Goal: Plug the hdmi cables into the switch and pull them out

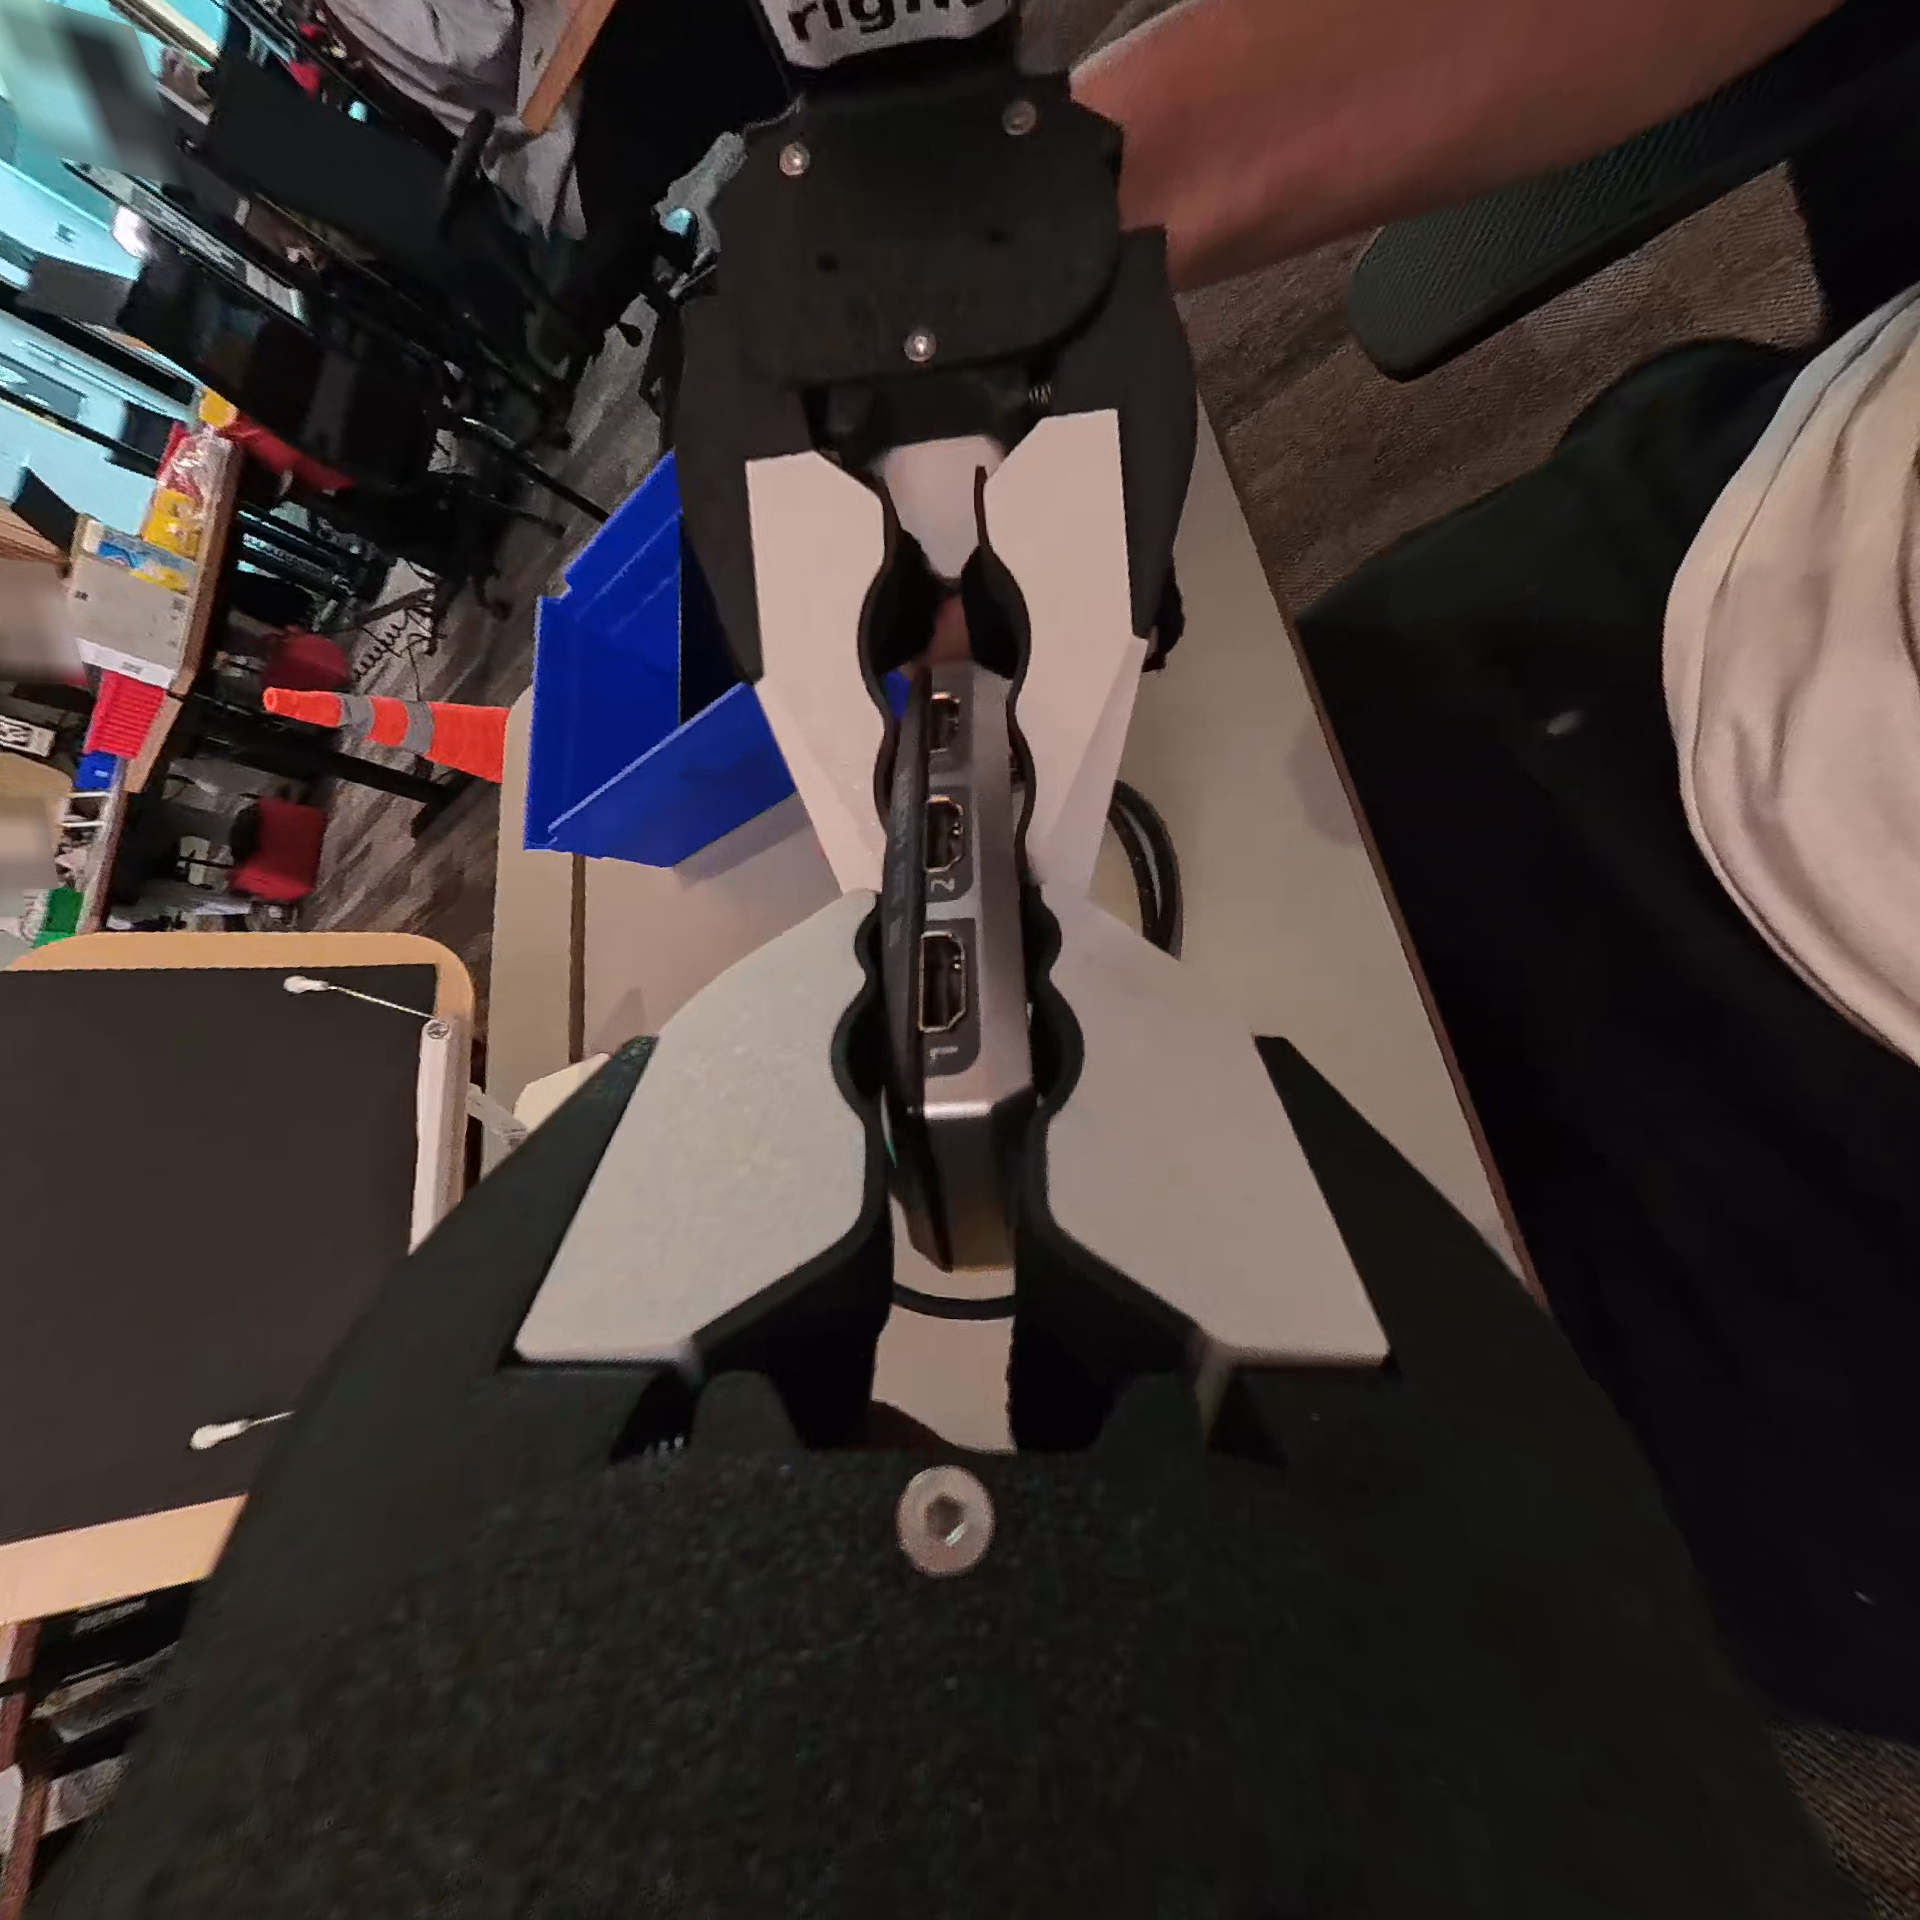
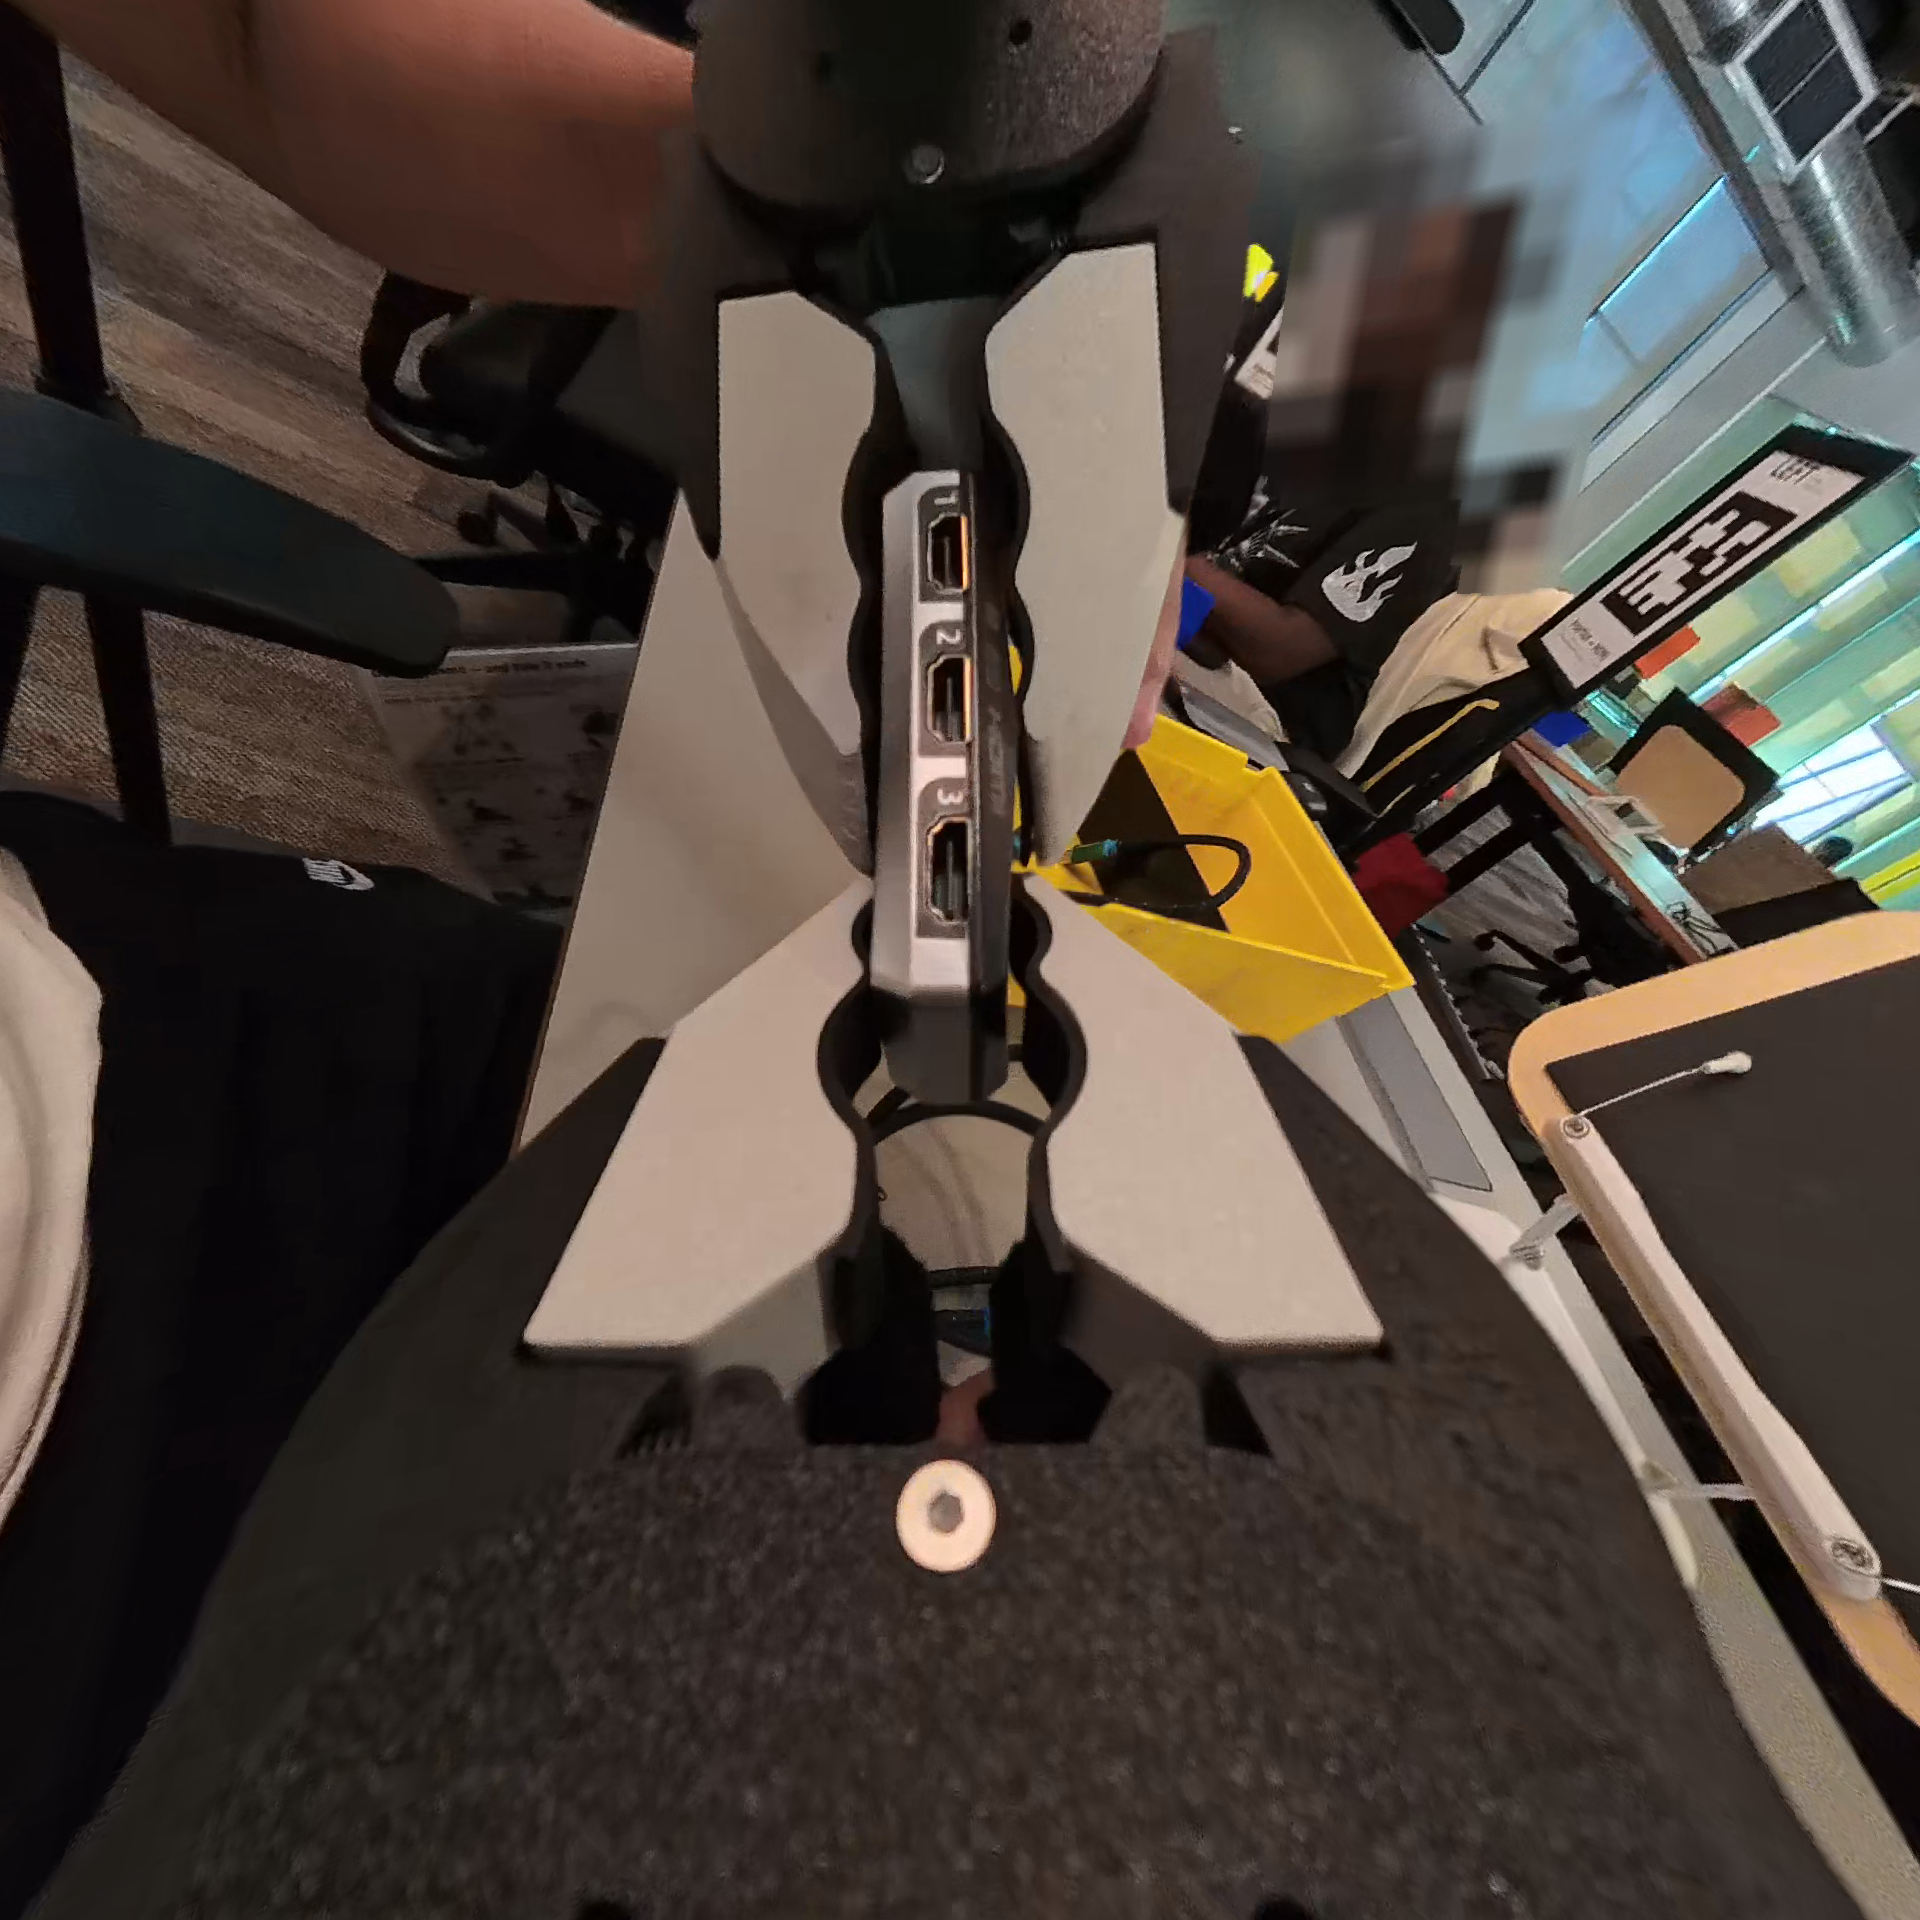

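A grey HDMI switch [image 1: 961, 997] with three numbered ports on one side is held on edge between both grippers, above the white table [image 1: 1226, 748]. All three ports are empty. My left gripper [image 1: 956, 920] is shut on the near end of the switch. My right gripper [image 2: 951, 894] is shut on the other end of the switch [image 2: 940, 727], facing the left one. The two grippers' fingertips nearly meet at the switch's middle. A black cable [image 1: 1155, 862] lies coiled on the table under the switch; its plugs are hidden.
A blue bin [image 1: 634, 727] stands on the table on one side and a yellow bin [image 2: 1247, 894] holding a thin black cable on the other. A person's arm [image 1: 1403, 125] and lap are close. A black board with a wooden rim [image 1: 208, 1226] is beside the table. The tips of both grippers are at nearly the same place.
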{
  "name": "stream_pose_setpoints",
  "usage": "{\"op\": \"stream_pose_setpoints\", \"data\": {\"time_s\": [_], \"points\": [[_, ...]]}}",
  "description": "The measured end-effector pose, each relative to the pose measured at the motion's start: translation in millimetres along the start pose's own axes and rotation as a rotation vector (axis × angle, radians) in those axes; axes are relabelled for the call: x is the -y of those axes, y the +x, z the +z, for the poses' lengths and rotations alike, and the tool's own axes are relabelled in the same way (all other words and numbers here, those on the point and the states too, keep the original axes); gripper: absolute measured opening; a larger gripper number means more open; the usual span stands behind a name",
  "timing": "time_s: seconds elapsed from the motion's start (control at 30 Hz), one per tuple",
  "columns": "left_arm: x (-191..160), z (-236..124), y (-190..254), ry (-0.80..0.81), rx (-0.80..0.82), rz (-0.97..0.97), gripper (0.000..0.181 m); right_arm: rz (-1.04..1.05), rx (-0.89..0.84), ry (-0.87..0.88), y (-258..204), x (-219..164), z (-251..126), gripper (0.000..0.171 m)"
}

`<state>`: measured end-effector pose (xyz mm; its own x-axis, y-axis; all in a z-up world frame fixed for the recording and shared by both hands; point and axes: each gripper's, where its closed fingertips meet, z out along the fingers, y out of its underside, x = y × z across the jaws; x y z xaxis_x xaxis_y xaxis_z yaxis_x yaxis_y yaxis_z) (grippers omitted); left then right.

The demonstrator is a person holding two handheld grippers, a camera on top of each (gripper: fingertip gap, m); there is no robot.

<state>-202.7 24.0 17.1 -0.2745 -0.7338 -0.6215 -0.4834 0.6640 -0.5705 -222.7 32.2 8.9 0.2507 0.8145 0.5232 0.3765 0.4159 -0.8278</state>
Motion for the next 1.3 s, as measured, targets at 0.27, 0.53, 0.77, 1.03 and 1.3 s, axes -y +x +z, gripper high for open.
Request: {"op": "stream_pose_setpoints", "data": {"time_s": [0.27, 0.53, 0.77, 1.03, 1.3], "points": [[-20.3, -38.7, -99.6, -0.012, 0.409, -0.137, 0.022, 0.173, -0.342, -0.221, 70.7, -61.3, -41.6, 0.027], [-57.0, -14.5, -134.5, -0.198, 0.737, -0.07, 0.022, 0.614, -0.251, -0.395, 63.3, -139.2, -46.8, 0.043], [-106.3, 67.7, -55.8, -0.292, 0.731, -0.003, 0.022, 0.688, -0.25, -0.552, 45.0, -212.9, -37.7, 0.042], [-129.1, 72.8, -22.1, -0.235, 0.674, -0.215, 0.022, 0.748, -0.387, -0.535, 66.0, -253.0, -38.8, 0.042], [-155.7, 69.6, -26.8, -0.214, 0.677, -0.27, 0.022, 0.805, -0.281, -0.649, 26.0, -223.5, 16.2, 0.042]]}}
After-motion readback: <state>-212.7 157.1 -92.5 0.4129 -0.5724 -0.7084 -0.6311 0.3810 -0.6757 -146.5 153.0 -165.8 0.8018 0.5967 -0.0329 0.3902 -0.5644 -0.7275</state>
